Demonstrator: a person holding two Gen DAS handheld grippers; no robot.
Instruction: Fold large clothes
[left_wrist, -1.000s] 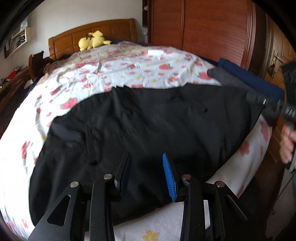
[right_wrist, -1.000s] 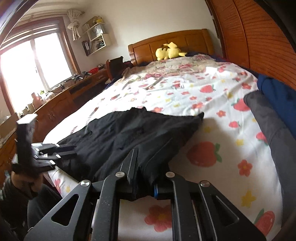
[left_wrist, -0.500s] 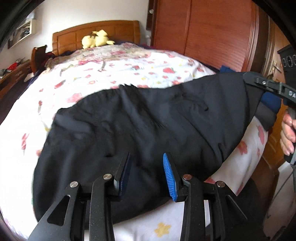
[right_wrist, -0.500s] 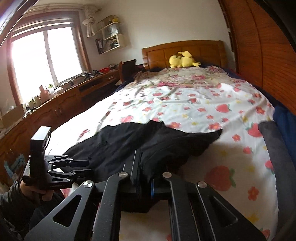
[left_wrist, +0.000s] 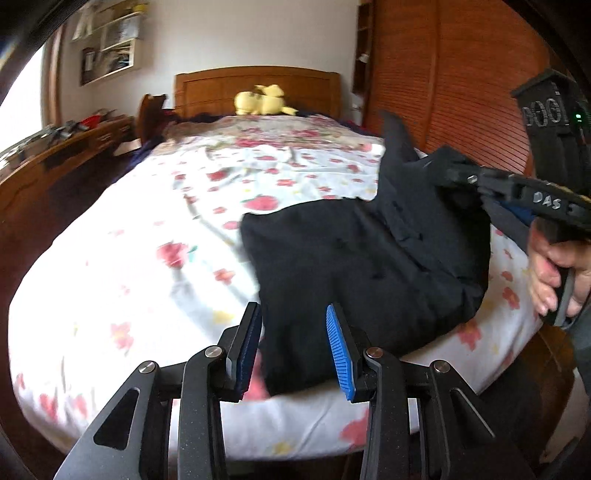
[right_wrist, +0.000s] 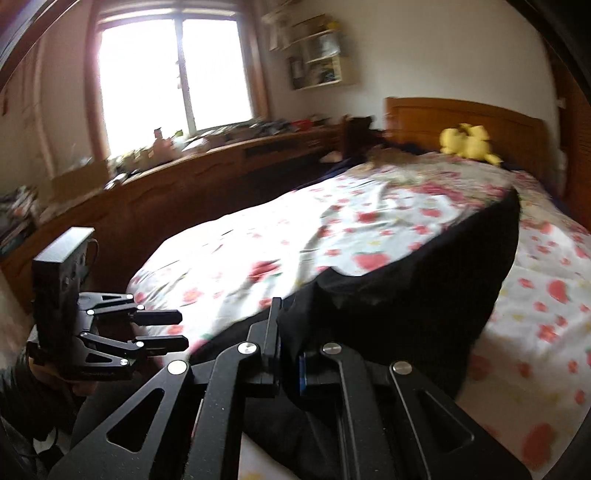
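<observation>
Window at far left of the right wrist view, bright; below it a long wooden counter crowded with small items too blurred to name. Wall shelf right of the window. Left gripper low at the left edge of that view, beside the bed, jaws partly apart with nothing between them; in its own view the blue pads frame the near hem of the garment without pressing on it.

Bed with a white sheet printed in red strawberries and flowers fills the middle. Wooden headboard at the far end, yellow plush toy lying against it.

Black garment lies on the right half of the bed near the foot edge. Its right part is lifted off the sheet and doubled over toward the left, a raised fold standing above the flat part.

Right gripper has its jaws clamped on an edge of the black cloth. In the left wrist view, a hand grips its handle at the right edge. Slatted wooden wardrobe behind.
</observation>
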